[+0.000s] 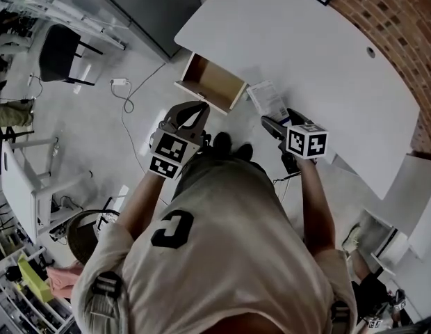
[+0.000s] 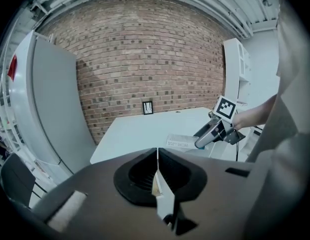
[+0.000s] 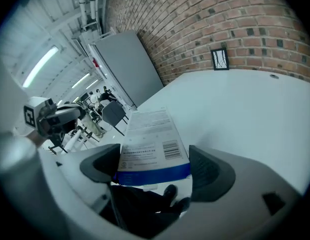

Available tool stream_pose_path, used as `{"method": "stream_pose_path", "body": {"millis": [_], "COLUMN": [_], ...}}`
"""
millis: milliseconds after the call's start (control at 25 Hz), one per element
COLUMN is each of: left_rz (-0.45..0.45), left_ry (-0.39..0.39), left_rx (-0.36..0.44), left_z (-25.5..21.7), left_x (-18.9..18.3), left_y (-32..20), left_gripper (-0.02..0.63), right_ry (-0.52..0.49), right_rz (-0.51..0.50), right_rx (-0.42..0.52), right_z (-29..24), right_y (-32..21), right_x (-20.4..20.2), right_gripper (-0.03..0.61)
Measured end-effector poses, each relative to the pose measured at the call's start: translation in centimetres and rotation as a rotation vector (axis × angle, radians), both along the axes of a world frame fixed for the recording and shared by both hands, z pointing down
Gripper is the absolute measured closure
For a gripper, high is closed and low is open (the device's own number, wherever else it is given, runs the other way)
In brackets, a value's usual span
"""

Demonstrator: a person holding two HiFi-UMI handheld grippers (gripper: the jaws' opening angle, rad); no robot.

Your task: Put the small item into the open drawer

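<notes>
Cardboard box (image 3: 147, 144), flat and printed, sits clamped in right gripper (image 3: 155, 170) fingers; left gripper (image 2: 157, 173) fingers pressed together.

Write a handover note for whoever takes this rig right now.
Left tool: shut, nothing in it, held low in front of the drawer.
Right tool: shut on the white box, at the near edge of the table. I can't tell whether the box is lifted off it.
Drawer: open under the table edge, left of the box in the head view. What shows of its inside is bare.
Done: box gripped.
Left: carry the box over the drawer and release it inside.
</notes>
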State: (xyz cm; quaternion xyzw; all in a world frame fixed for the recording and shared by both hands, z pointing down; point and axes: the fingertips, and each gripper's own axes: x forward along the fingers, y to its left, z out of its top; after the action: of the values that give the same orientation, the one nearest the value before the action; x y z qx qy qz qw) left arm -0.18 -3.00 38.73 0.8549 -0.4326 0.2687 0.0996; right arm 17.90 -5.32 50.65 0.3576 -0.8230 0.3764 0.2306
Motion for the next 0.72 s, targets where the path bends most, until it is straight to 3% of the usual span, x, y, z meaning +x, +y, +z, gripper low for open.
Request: {"method": "stream_pose_path", "body": {"millis": [360,720], "left_rz": [-0.038,-0.025], "left_ry": [-0.058,-0.045], "left_rx": [-0.024,-0.010], "left_z": [0.3,1.0], "left_x": [-0.1,-2.8], "left_y": [1.6,0.7], "left_gripper": [0.603,0.603], "right_ry": [-0.103,-0.076], "right_rz": [-0.046,-0.055], "right_rx": [-0.067,-0.100], "right_z": [0.4,1.3], "right_y": [0.5,0.9], "right_x": [-1.8,-4.5], "right_gripper": [0.193,0.193]}}
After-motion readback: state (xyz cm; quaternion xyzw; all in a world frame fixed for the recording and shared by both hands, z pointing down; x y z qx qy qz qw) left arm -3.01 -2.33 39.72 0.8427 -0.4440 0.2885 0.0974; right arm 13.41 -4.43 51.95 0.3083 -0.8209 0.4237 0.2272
